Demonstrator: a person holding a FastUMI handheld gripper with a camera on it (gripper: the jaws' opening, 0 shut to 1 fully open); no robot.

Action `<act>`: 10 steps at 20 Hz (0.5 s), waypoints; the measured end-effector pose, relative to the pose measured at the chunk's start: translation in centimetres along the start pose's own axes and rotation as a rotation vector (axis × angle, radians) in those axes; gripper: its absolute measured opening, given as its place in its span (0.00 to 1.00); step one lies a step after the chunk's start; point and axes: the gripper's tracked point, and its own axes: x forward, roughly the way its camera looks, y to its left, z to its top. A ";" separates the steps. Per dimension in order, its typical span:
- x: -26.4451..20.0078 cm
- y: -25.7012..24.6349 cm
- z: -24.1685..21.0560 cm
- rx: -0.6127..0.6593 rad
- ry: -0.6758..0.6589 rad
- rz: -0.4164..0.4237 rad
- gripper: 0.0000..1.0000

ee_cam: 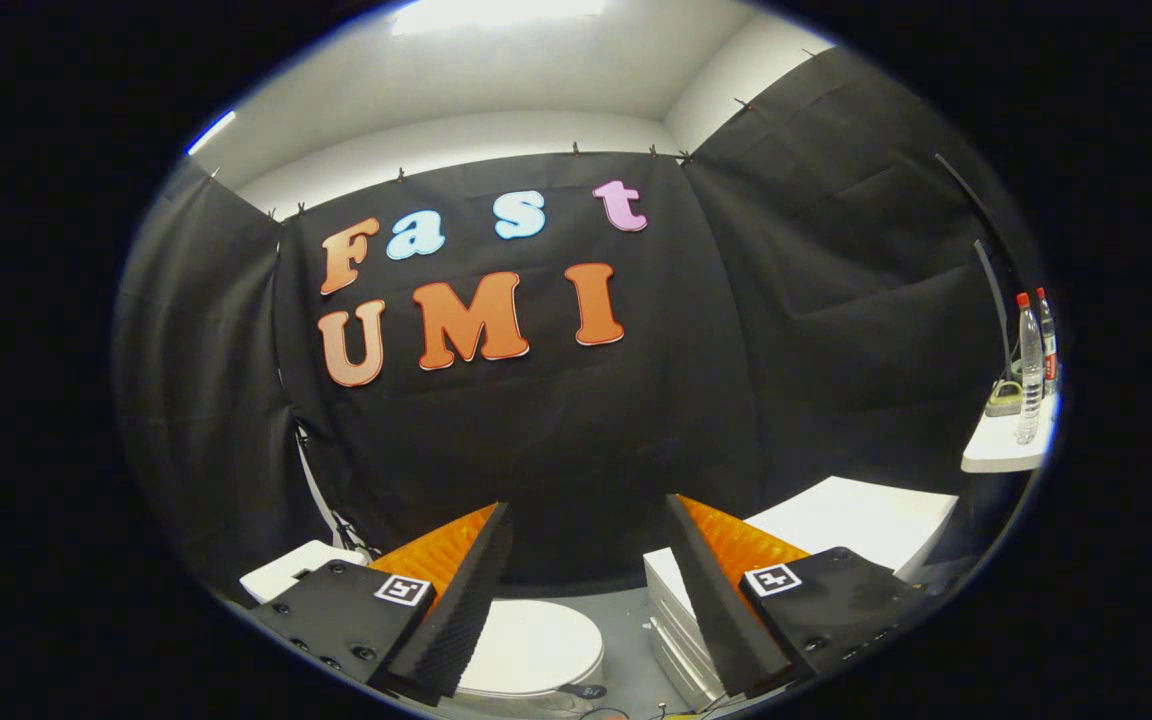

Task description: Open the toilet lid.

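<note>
The white oval plastic toilet lid (pixel 534 645) lies closed, below and just ahead of the tongs (pixel 588 525), nearer the left finger, its long axis running away toward the booth wall. The tongs hang well above it, spread wide, holding and touching nothing.

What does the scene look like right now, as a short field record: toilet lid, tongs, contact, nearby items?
toilet lid: white oval plastic toilet lid, lying shut, low between the fingers
tongs: tongs open, fingers spread wide, holding nothing
contact: none; the fingers are apart from the lid
beside the toilet: white boxy stack by the right finger
far right: white shelf with two clear plastic bottles with red caps
task state: lid not yet opened
</note>
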 end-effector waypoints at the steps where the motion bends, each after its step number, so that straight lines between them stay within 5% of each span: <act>1: 0.2 0.3 -1.0 0.014 0.008 -0.004 0.98; 10: 2.7 -1.3 -13.8 0.237 0.112 -0.113 0.98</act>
